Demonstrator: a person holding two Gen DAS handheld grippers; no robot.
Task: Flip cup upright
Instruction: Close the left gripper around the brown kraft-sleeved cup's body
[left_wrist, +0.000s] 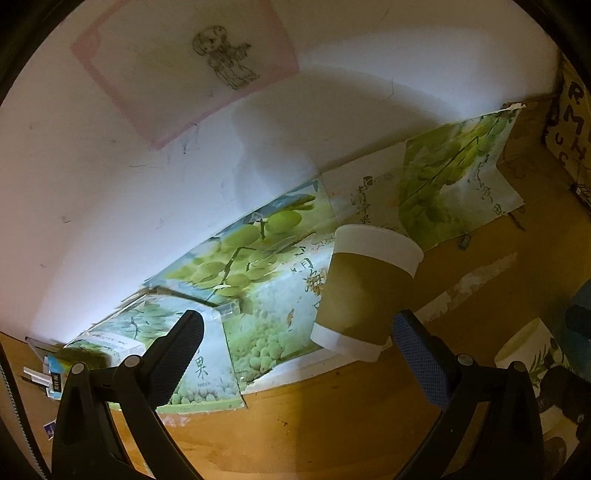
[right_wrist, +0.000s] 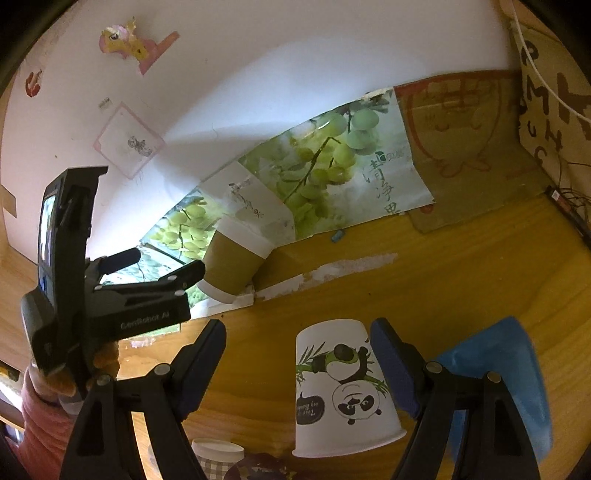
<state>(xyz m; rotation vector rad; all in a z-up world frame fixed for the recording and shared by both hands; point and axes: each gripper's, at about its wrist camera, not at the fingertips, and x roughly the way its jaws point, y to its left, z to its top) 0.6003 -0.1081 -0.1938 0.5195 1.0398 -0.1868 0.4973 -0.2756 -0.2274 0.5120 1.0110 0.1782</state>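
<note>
panda cup (right_wrist: 343, 384) between open right fingers (right_wrist: 393, 365)

Looks like a home, probably a child's corner: pony sticker (right_wrist: 127, 40) and pencil doodle (left_wrist: 221, 55) on the wall, wooden desk (right_wrist: 443, 280) below.

- The right gripper (right_wrist: 299, 354) is standing wide open, and a white panda cup (right_wrist: 341, 387) is sitting upside down on the wooden table (right_wrist: 461, 266) between its fingers, close beside the right one.
- The left gripper (right_wrist: 168, 264) is reaching in from the left, open, its tips near a brown cup (right_wrist: 234, 264) that is also resting rim-down, tilted.
- A grape poster (right_wrist: 325, 173) is leaning along the white wall (right_wrist: 258, 55) behind.
- A blue cloth (right_wrist: 498, 369) is lying at the right.
</note>
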